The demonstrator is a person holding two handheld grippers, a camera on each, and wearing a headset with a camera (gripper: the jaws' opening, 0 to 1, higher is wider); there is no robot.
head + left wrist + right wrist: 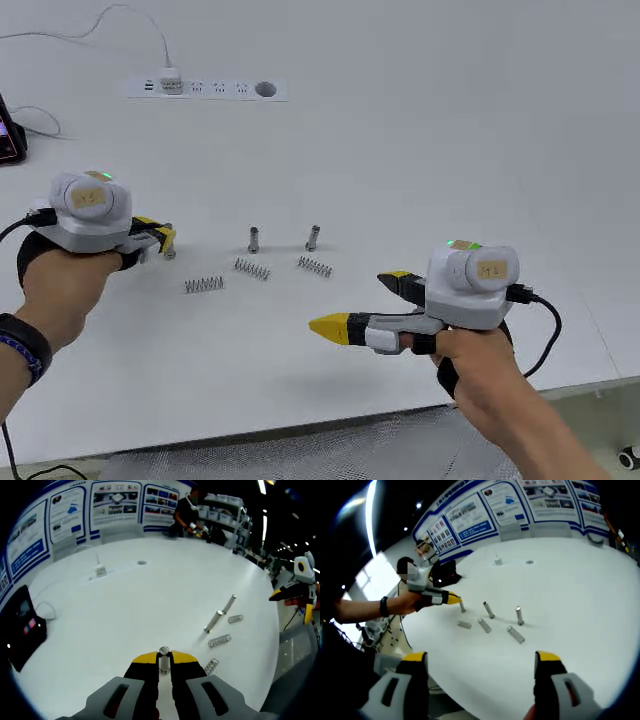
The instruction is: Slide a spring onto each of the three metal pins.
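Note:
Two short metal pins (253, 239) (313, 237) stand upright on the white table. In front of them lie three springs (204, 285) (252, 268) (314, 266). My left gripper (165, 243) is at the left, shut on a third pin (163, 661) that stands between its yellow tips. The right gripper (360, 301) hovers open at the front right, nothing between its jaws. From the right gripper view (481, 657) the pins (488, 609) (518, 615) and springs (516, 634) (484, 625) (464, 624) lie ahead, with the left gripper (451, 598) beyond.
A white power strip (205, 88) with a plugged cable lies at the back. A dark device (8, 135) sits at the far left edge. The table's front edge (300, 425) runs just below my hands. Poster boards (90, 505) line the far wall.

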